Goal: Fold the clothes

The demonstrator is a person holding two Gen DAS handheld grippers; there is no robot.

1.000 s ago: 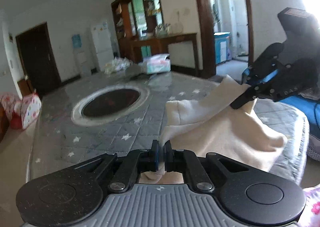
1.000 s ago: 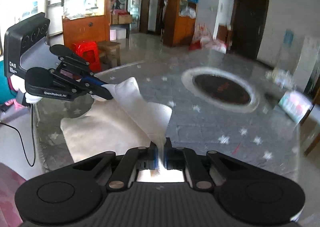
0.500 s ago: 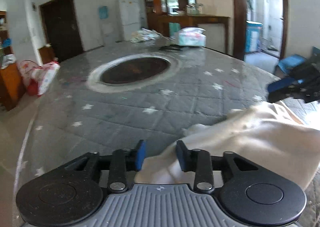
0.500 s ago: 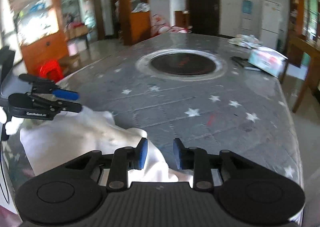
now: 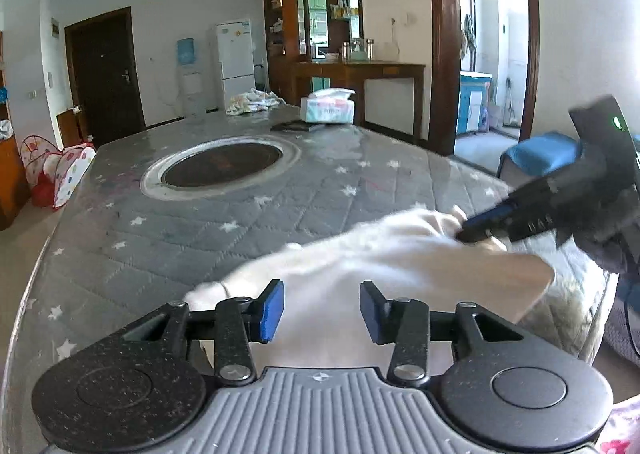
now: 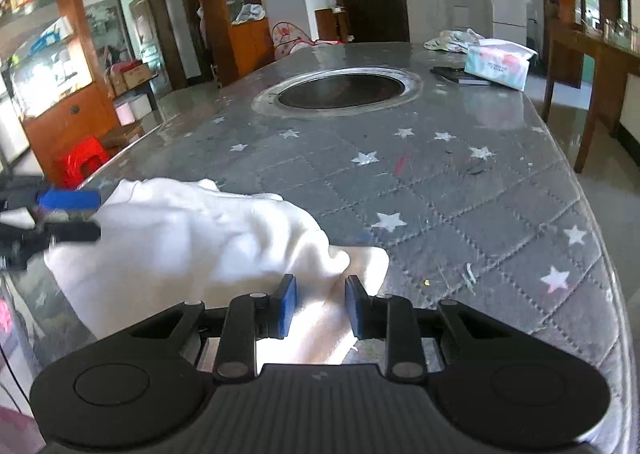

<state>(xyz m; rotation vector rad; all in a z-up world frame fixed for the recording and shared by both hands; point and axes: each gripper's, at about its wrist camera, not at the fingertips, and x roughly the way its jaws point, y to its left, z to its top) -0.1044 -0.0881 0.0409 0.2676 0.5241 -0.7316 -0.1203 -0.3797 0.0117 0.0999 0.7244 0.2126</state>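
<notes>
- Grey quilted cover with white stars spans the tabletop (image 6: 460,189), a round dark inset at 12 o'clock and a tissue box (image 6: 498,63) at 1 o'clock in my right view.
- My garment (image 6: 192,246), cream and soft, lies bunched at the near edge of the tabletop, at 9 to 6 o'clock in the right view; part of it seems to hang past the edge, though I cannot tell how much.
- My left gripper (image 5: 322,308) has its jaws spread wide over the cloth, holding nothing.
- My right gripper (image 6: 320,304) also has its jaws apart, with a ridge of cloth lying between the pads; I judge nothing is pinched.
- In the left view, the right gripper sits at 3 o'clock with its tips touching the cloth, blurred.
- Risk one: with neither gripper holding, the overhanging part could drag the garment off the edge.
- Risk two: closing on this bunched ridge may catch several layers, so the fold would come out crooked.
- Risk three: the grippers are near each other over one small heap; a hasty reach could knock them together.
- Risk four: the cloth is limp and the cover looks slick, so a push may slide the heap.
</notes>
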